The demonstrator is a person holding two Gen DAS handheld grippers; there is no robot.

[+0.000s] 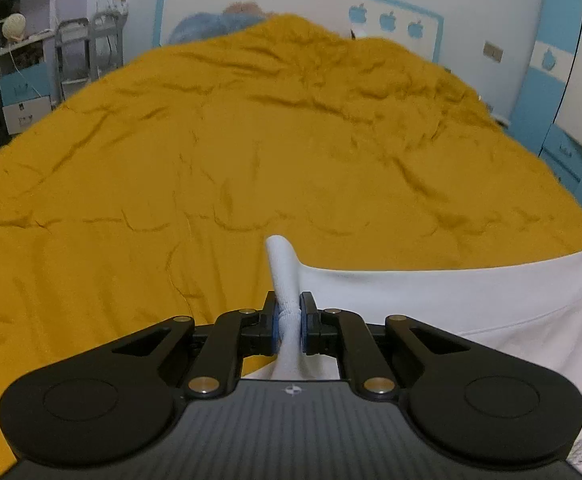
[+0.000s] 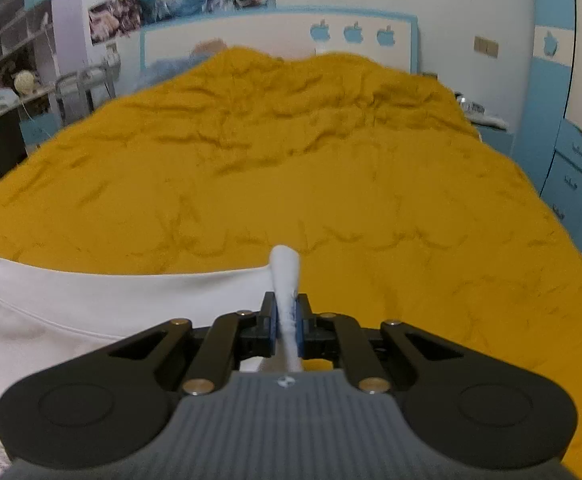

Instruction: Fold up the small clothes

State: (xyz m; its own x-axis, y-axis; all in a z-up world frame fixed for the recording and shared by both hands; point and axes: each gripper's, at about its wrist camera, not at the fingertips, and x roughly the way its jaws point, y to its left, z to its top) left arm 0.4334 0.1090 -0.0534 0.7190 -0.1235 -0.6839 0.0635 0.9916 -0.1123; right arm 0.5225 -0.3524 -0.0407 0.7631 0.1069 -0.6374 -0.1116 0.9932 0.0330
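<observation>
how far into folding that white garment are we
Done: both grippers have their grip, the left gripper and right gripper each shut on a bunched part of the white garment. In hand: it is stretched between them over the yellow bedspread. Left: no finished fold shows yet.

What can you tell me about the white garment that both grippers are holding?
The white garment is a plain piece of smooth, thin-looking cloth with a stitched seam near its far edge. It is stretched out between the left gripper and the right gripper. Each is shut on a bunched corner, and a small twisted tip of cloth sticks up past the pads. The far edge runs almost straight between them, above the mustard-yellow bedcover. Grey printing shows at the lower edge, too blurred to read.
</observation>
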